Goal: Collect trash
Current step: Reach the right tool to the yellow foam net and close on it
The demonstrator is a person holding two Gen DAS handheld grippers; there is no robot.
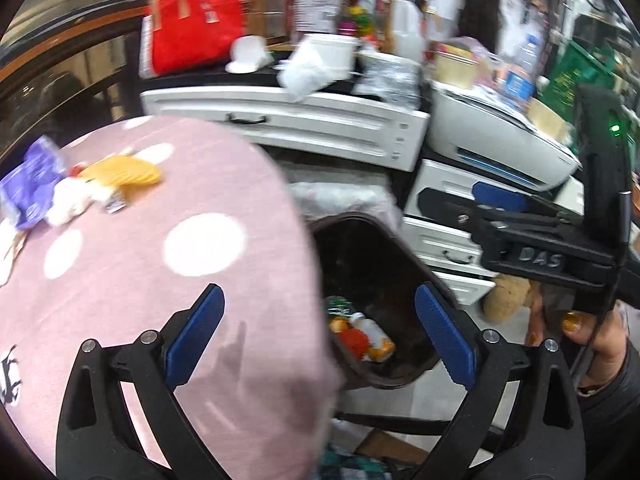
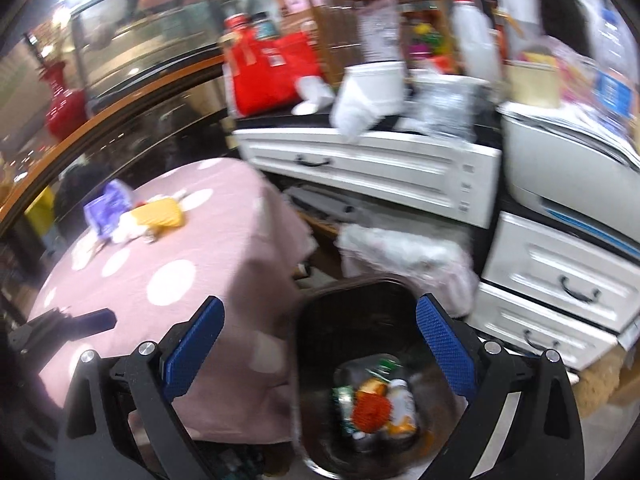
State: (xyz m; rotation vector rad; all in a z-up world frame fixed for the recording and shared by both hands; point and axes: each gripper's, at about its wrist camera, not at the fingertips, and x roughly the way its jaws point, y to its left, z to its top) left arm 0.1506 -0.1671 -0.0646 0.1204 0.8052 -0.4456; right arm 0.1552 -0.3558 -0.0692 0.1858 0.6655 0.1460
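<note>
A black trash bin (image 1: 404, 276) (image 2: 316, 316) stands on the floor beside a table with a pink polka-dot cloth (image 1: 132, 248) (image 2: 208, 256). Red, orange and green wrappers (image 1: 360, 336) (image 2: 372, 404) lie at its bottom. On the table's far left lie a purple packet (image 1: 28, 188) (image 2: 106, 204), a yellow wrapper (image 1: 128, 172) (image 2: 160, 212) and white crumpled paper (image 1: 70, 200) (image 2: 126, 228). My left gripper (image 1: 318, 330) is open and empty over the table edge and bin. My right gripper (image 2: 320, 340) is open and empty above the bin; it also shows in the left wrist view (image 1: 500, 204).
White drawer units (image 1: 304, 128) (image 2: 560, 280) and a printer (image 1: 500, 140) stand behind the bin. A red bag (image 1: 196, 28) (image 2: 272, 76), a white tub (image 2: 376, 80) and bottles crowd the cabinet top. A pale plastic bag (image 2: 404, 252) lies behind the bin.
</note>
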